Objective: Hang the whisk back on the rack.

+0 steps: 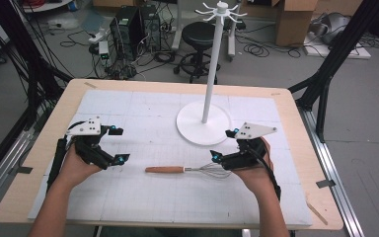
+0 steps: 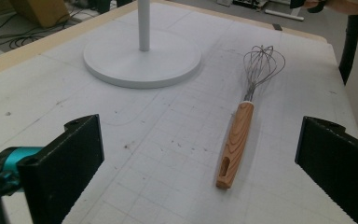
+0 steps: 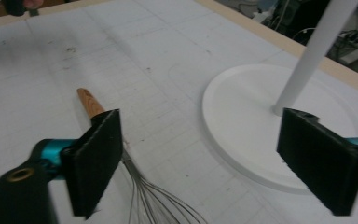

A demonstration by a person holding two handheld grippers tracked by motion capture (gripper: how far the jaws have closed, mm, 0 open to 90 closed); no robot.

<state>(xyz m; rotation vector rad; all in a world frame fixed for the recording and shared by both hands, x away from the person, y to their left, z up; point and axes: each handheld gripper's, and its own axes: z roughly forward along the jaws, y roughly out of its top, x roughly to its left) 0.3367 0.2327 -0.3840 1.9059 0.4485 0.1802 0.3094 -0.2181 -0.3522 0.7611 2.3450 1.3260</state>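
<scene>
A whisk [image 1: 187, 170] lies flat on the white gridded mat [image 1: 143, 197] that covers the wooden surface [image 1: 54, 116], near the middle and toward the near side. Its wooden handle [image 1: 165, 169] points left and its wire head [image 1: 215, 171] points right. In the left gripper view the whisk [image 2: 242, 126] lies at a slant, with the slotted end of the handle nearest the camera and the wire loops farther off.

Just right of the wire head is the right hand-held gripper [image 1: 223, 144], held in the person's right hand [image 1: 254, 170], its jaws wide apart and holding nothing. In the right gripper view one jaw stands over the join of handle and wires, the other over the stand's base.

Farther back, a white stand [image 1: 207, 94] rises from a round flat base [image 1: 203, 126] to a ring of hooks at the top.

Well to the left, the left hand-held gripper [image 1: 120, 144] sits in the left hand [image 1: 76, 165], also spread wide and empty, pointing right toward the handle.
</scene>
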